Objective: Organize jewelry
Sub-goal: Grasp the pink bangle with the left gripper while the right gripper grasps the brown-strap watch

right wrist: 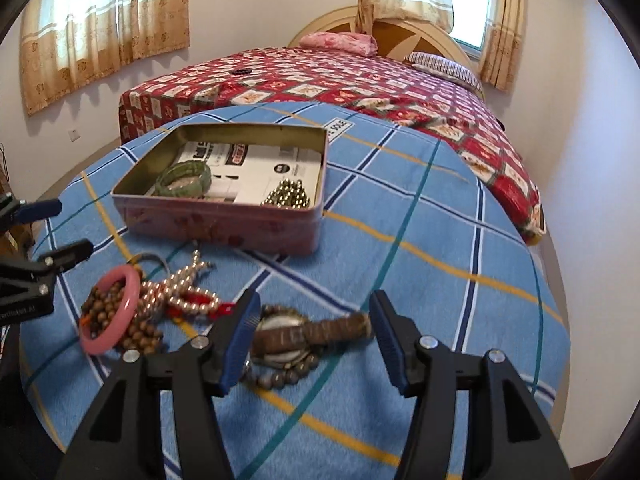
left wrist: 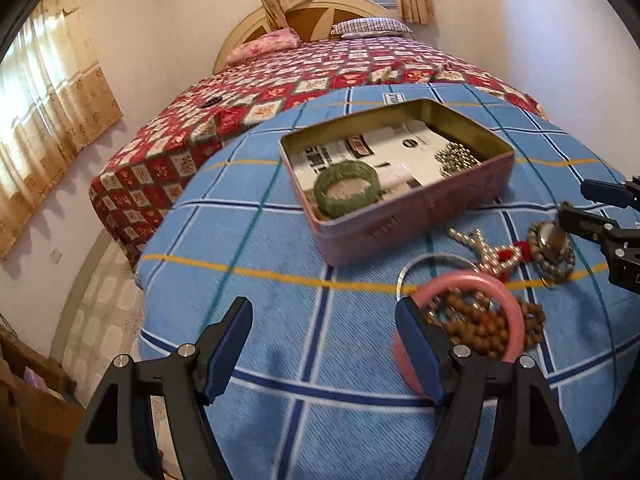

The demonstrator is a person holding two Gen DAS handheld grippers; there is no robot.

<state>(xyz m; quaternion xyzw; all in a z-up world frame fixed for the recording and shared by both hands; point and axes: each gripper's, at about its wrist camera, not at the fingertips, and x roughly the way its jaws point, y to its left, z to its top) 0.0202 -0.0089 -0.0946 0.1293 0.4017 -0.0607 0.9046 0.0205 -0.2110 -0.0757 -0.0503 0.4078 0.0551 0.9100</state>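
An open pink tin [left wrist: 420, 216] [right wrist: 224, 222] stands on the blue checked cloth and holds a green bangle [left wrist: 346, 188] [right wrist: 184, 179] and a string of metallic beads [left wrist: 456, 158] [right wrist: 288, 198]. Loose jewelry lies in front of it: a pink bangle [left wrist: 508, 300] [right wrist: 110, 310] over brown wooden beads [left wrist: 488, 326] [right wrist: 136, 332], a pearl string with red tassel [left wrist: 496, 256] [right wrist: 180, 292], and a brown-strap watch [right wrist: 304, 334] [left wrist: 552, 244] on a grey bead bracelet. My left gripper [left wrist: 324, 344] is open, its right finger beside the pink bangle. My right gripper [right wrist: 314, 340] is open around the watch.
The blue checked cloth [left wrist: 280, 320] [right wrist: 420, 280] covers a round surface that drops off at the left and front. A bed with a red patterned cover [left wrist: 320, 68] [right wrist: 360, 76] stands behind it. Thin metal bangles [left wrist: 430, 264] lie beside the pearls.
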